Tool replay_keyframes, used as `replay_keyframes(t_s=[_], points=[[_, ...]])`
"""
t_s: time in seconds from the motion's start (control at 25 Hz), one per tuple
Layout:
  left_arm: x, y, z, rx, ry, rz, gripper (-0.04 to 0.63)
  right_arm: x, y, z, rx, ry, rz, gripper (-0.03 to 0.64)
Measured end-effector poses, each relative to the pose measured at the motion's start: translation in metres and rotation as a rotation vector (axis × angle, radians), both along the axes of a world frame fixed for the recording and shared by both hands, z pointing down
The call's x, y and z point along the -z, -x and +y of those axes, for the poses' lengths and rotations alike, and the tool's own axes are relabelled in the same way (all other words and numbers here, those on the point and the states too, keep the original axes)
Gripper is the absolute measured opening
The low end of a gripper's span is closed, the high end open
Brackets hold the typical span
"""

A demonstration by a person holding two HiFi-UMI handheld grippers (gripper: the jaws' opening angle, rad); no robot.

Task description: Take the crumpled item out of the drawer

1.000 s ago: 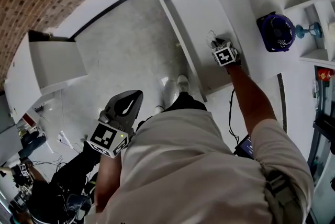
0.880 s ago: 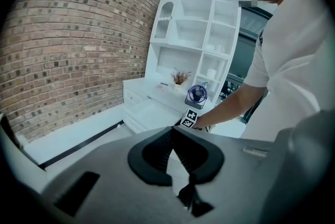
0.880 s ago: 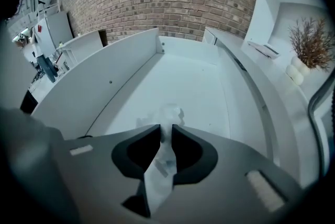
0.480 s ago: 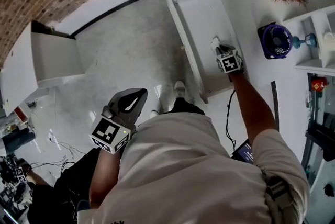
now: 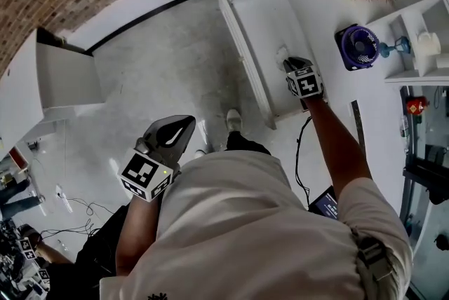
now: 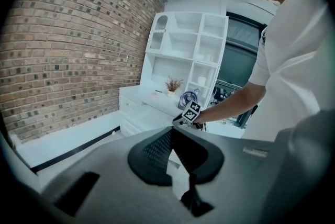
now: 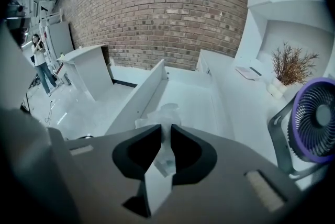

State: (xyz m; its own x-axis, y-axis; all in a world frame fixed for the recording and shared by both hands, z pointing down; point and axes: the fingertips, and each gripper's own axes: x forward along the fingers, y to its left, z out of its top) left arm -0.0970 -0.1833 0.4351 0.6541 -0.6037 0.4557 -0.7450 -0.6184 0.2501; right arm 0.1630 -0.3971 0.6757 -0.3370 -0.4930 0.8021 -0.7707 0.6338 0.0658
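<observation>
The right gripper (image 7: 165, 129) reaches over the open drawer (image 5: 263, 18), its jaws closing on the crumpled item (image 7: 163, 112) and already pinching the lower part of it. The item is a pale, see-through wad. Its long axis runs along the gripper's line, with the loose end pointing out past the fingertips toward 12 o'clock in the right gripper view. It sits at the near end of the drawer; I can't tell whether it touches the bottom.

The drawer's tall side wall (image 7: 138, 94) stands just beside the item at 10 o'clock. The white drawer bottom runs on toward 12 o'clock. A purple fan (image 7: 314, 121) stands on the countertop (image 7: 246, 108) at 3 o'clock, well apart from the jaws.

The left gripper (image 6: 171, 133) hangs at the person's side over the grey floor (image 5: 161, 74), with its jaws pressed together on nothing.
</observation>
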Motion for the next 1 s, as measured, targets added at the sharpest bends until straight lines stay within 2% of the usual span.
replay_keyframes(t_s=[0.52,1.0], points=[[0.000,0.014,0.038,-0.038,-0.026,0.042,0.005,0.074,0.024,0.054,-0.001,-0.063,-0.062,0.069],[0.002,0.033,0.073,-0.084,-0.043,0.062,0.005,0.141,0.069,0.118,0.034,-0.107,-0.132,0.067]])
